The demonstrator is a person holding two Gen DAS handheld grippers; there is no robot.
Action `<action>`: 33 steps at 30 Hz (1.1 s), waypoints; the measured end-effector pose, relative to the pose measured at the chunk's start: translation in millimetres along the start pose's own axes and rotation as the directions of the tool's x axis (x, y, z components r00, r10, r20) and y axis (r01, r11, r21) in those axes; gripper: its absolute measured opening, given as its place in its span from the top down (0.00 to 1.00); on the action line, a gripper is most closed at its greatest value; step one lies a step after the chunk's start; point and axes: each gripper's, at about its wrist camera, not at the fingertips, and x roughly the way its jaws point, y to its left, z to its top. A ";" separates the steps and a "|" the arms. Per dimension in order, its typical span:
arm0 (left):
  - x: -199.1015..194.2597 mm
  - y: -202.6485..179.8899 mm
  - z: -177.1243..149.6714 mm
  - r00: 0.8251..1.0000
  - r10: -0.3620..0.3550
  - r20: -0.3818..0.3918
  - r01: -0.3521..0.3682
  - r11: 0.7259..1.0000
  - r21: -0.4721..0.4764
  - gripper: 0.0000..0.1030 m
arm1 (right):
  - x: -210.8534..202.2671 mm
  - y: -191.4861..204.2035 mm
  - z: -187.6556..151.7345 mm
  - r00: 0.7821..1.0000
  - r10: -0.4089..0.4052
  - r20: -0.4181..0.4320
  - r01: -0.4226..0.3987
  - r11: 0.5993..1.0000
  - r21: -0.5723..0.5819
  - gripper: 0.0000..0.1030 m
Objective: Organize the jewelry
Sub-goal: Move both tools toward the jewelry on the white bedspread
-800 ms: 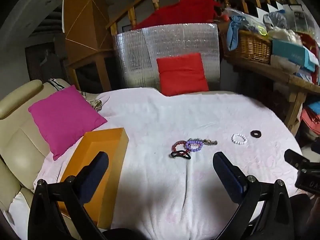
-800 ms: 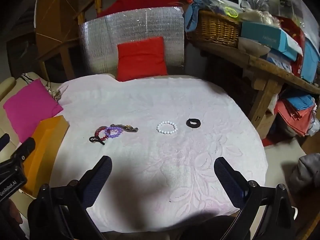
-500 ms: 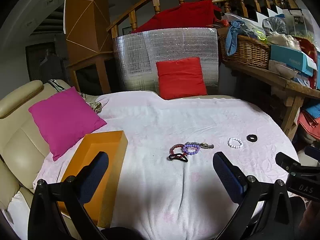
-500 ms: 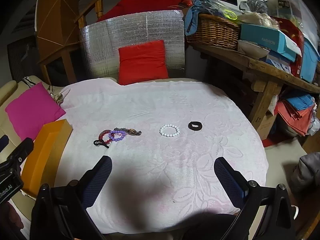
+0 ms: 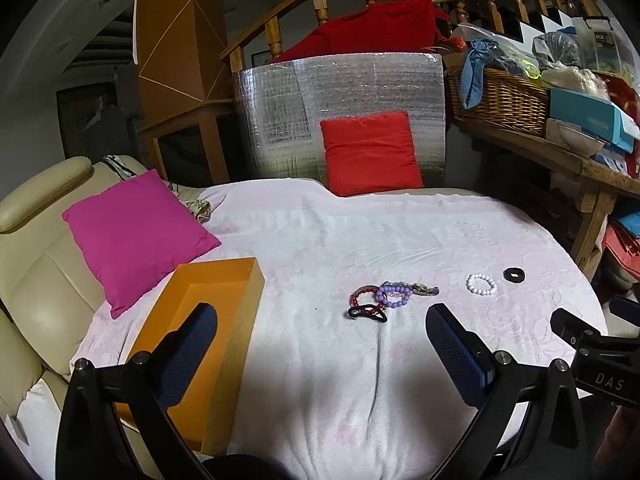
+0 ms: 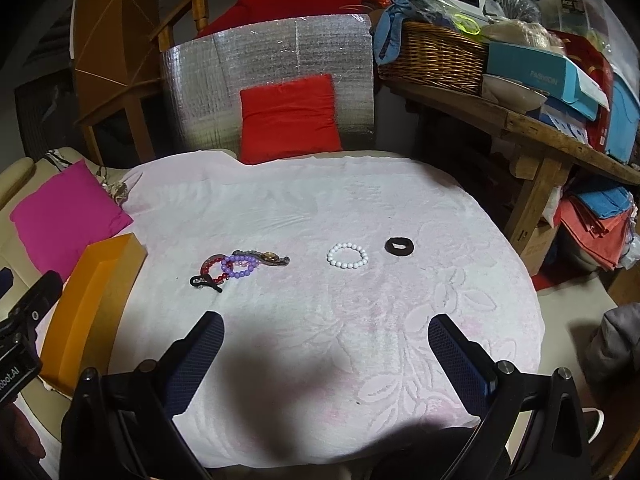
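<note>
We hold both the left gripper and right gripper spread wide and empty above the bracelets, ready to fill the orange box.

Embossed matt cloth cover; glossy white beads; woven wicker basket.

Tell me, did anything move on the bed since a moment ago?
Only the view shifted: both cameras tipped up a little, so everything sits slightly lower in the picture. Nothing was picked up or let go. The left tool and right tool stay wide open and empty. The bead pile, white bracelet, black ring and orange box lie where they were.
</note>
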 end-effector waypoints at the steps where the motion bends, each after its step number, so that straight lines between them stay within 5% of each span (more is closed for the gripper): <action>1: 0.9 1.0 -0.5 1.000 0.000 -0.002 0.000 1.000 -0.006 0.00 | 0.3 0.7 -0.2 1.000 0.001 0.000 -0.001 1.000 0.000 0.00; 22: 10.7 6.8 -2.3 1.000 0.018 -0.021 -0.018 1.000 0.013 0.00 | 11.1 15.1 6.1 1.000 0.017 0.004 -0.017 1.000 -0.022 0.00; 28: 34.5 17.3 -11.5 0.991 -0.129 -0.043 0.128 0.991 -0.027 0.00 | 23.5 -8.8 11.7 0.998 0.059 0.022 -0.060 0.997 0.041 0.00; 33: 58.0 30.5 -16.2 0.990 -0.127 -0.069 0.125 0.992 -0.028 0.00 | 42.1 -38.9 15.0 0.994 0.097 0.047 -0.102 0.987 0.124 0.00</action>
